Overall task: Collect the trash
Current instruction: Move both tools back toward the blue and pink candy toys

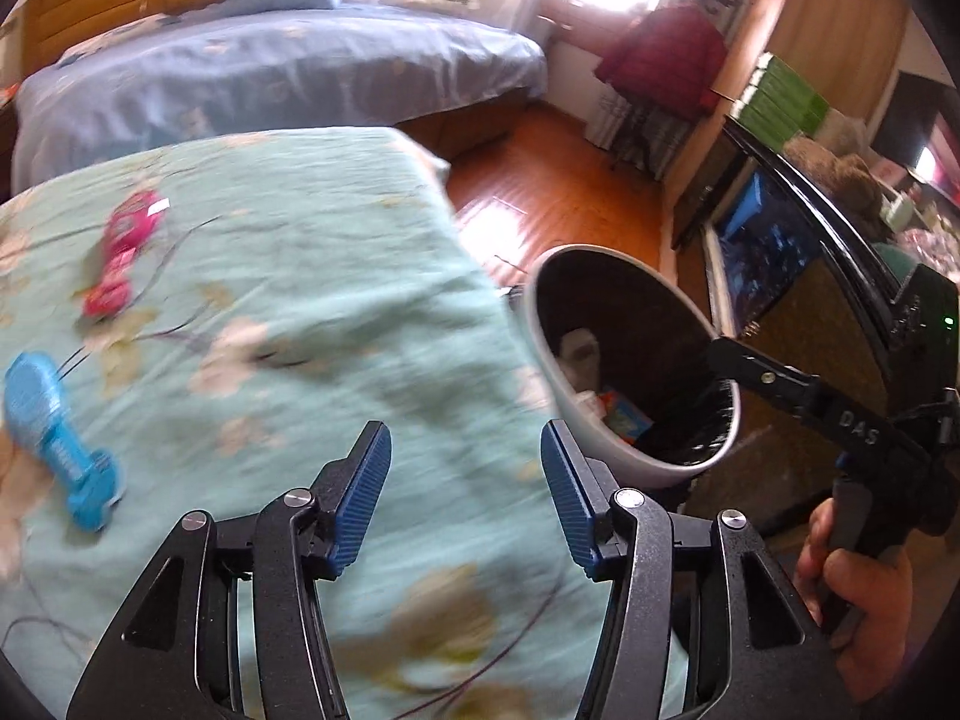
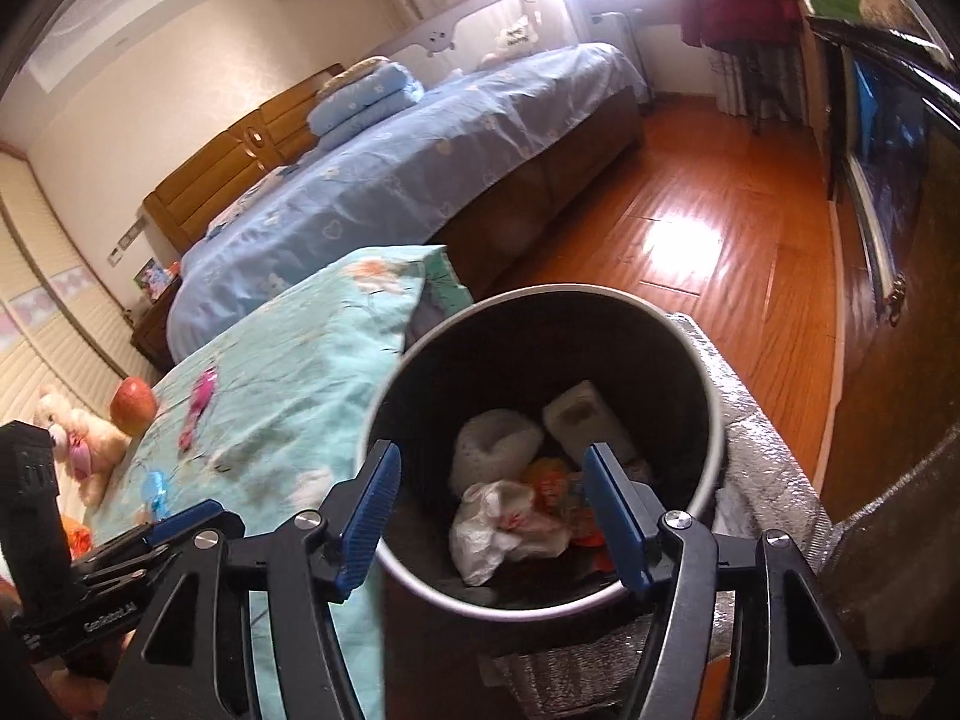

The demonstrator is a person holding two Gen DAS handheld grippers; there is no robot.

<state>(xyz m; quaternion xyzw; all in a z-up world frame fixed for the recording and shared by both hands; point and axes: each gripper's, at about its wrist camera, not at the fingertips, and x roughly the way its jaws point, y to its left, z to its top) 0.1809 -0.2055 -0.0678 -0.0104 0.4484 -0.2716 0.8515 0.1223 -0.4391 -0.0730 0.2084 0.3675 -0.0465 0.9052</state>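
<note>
A white trash bin [image 2: 714, 426] with a dark inside stands beside the bed with the teal floral quilt [image 1: 288, 324]. It holds a crumpled plastic bag [image 2: 498, 525], a white tissue wad [image 2: 492, 444], a white box and orange wrappers. My right gripper [image 2: 489, 507] is open and empty, right over the bin's mouth. My left gripper [image 1: 465, 486] is open and empty above the quilt, left of the bin [image 1: 564, 396]. A pink wrapper [image 1: 123, 252] and a blue packet [image 1: 54, 426] lie on the quilt, far left in the left wrist view.
A second bed with a blue cover [image 2: 408, 162] stands behind. A red apple [image 2: 132, 405] and a plush toy [image 2: 75, 438] sit on the quilt. Wooden floor [image 2: 690, 228] lies ahead, a dark cabinet [image 1: 774, 264] to the right. A silver padded bag [image 2: 756, 468] sits by the bin.
</note>
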